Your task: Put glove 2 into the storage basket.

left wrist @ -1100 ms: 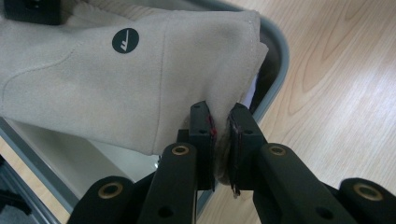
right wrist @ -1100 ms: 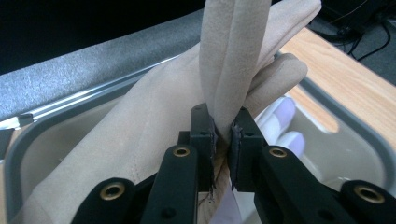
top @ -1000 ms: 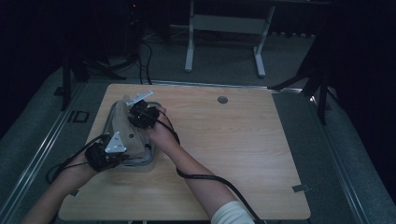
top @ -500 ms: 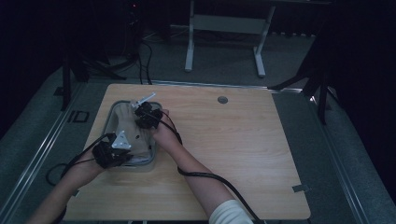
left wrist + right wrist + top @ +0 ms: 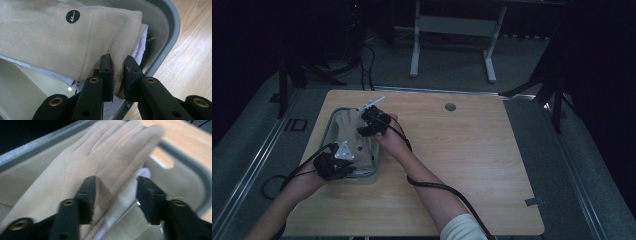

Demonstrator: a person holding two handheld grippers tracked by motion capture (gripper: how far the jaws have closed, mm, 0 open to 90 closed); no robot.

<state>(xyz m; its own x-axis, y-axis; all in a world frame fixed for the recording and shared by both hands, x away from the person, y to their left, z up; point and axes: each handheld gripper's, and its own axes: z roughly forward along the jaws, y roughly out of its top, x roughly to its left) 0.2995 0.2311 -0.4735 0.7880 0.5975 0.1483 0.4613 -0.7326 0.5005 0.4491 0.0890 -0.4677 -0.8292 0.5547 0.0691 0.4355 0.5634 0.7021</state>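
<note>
Black jaws, brass rivets, white sleeve (image 5: 460, 227)

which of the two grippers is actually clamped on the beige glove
The left gripper: its jaws pinch the cuff edge of the beige glove over the grey bin. The right gripper has just been opening; its jaws stand apart around the fingers end.

1. A beige glove (image 5: 62, 40) with a round dark logo lies flat in a grey tub (image 5: 172, 27).
2. Its cuff edge is pinched in the left hand-held gripper (image 5: 117, 72); its fingers lie ahead of the right hand-held gripper (image 5: 115, 197).
</note>
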